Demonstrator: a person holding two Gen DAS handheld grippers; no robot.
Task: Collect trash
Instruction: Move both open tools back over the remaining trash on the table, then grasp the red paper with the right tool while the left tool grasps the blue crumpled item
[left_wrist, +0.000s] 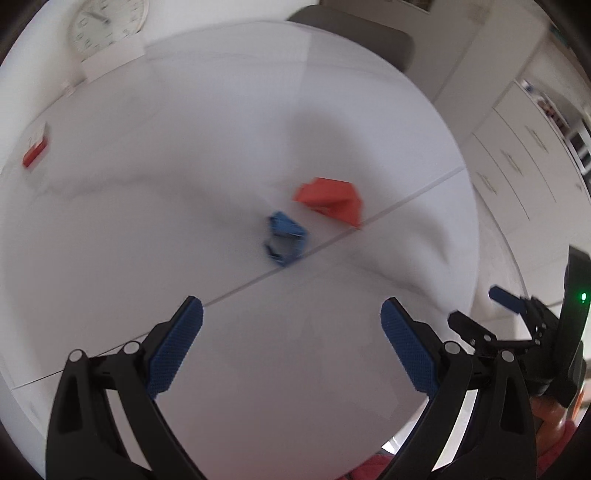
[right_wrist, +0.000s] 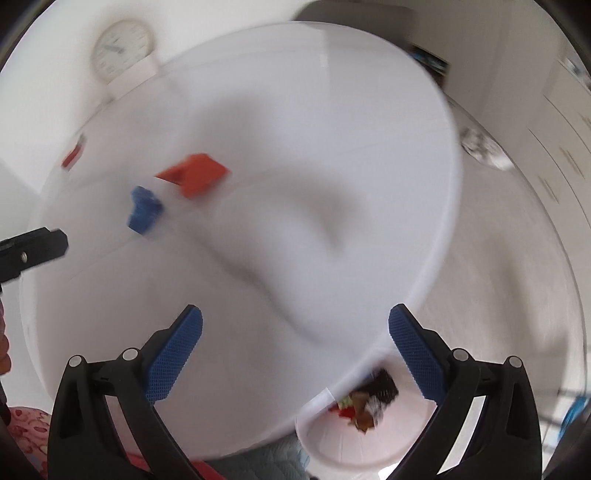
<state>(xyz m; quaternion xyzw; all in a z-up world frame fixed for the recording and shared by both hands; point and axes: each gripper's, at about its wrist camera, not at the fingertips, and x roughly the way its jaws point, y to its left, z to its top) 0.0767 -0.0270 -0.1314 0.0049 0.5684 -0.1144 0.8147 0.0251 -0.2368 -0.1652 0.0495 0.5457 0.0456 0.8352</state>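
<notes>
Both claws are closest to the cameras, and both are wide apart with nothing in them: the left claw (left_wrist: 291, 343) hangs over the white table (left_wrist: 184, 177), and the right claw (right_wrist: 295, 354) hangs over the table edge. Just past the right claw, at about 5 o'clock in its view, a white bin (right_wrist: 332, 439) sits below the table rim. Some trash (right_wrist: 365, 402) is already inside: dark, red and brown wrappers, too blurry to name. So I think part of the job is done. More is left on the table. A blue scrap (left_wrist: 286, 238) lies near the middle of the left view, and an orange scrap (left_wrist: 330, 201) sits just beside it, toward 1 o'clock. A small red piece (left_wrist: 35, 149) lies well apart from them, out at 9 o'clock by the table edge. A round clock (left_wrist: 107, 26) stands at 11 o'clock; it does not look like trash. I guess the blue scrap goes next, since it is nearest the left claw.
</notes>
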